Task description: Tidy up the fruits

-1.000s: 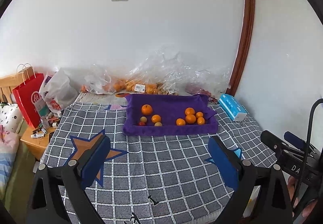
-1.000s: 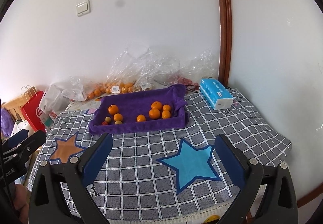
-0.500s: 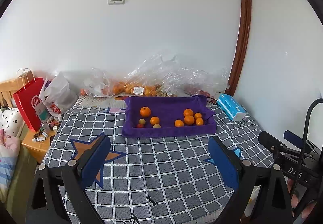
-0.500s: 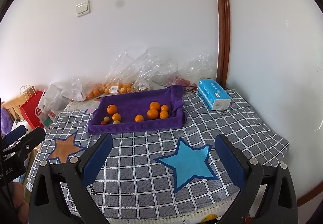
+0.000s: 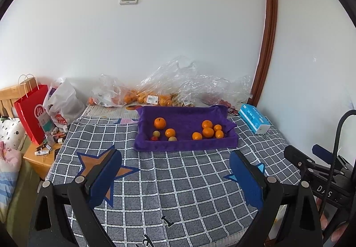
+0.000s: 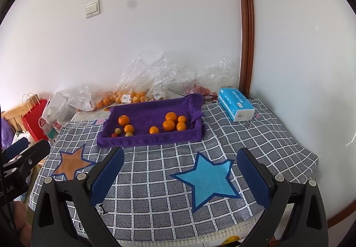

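**Ten fruits in the tray, none yet gripped**

Ten small fruits lie in the purple cloth-lined tray (image 5: 187, 144), and they already fall into two loose groups. On its left side sit two round oranges (image 5: 160, 123), two pale yellow-green fruits (image 5: 156, 133) and one little red fruit (image 5: 154, 138). On the right side five smooth orange citrus (image 5: 208, 132) cluster close, some touching. Whether this counts as sorted I cannot tell; the left group mixes kinds, so I judge that work is left there.

Neither tool is engaged. The left gripper (image 5: 175, 177) hovers over the grey checked cloth (image 5: 178, 180) with its blue padded fingers (image 5: 104, 178) spread wide and nothing between them. The right gripper (image 6: 181, 177) is likewise wide apart and empty above a light blue star patch (image 6: 208, 180), well short of the tray.

The tray's lining looks plush and soft, rumpled at its far right corner. Crinkled clear plastic bags (image 6: 155, 78) against the white wall hold more oranges, possibly stock still to be brought over. A blue and white tissue pack (image 6: 236, 107) rests beside the tray, apart from it.
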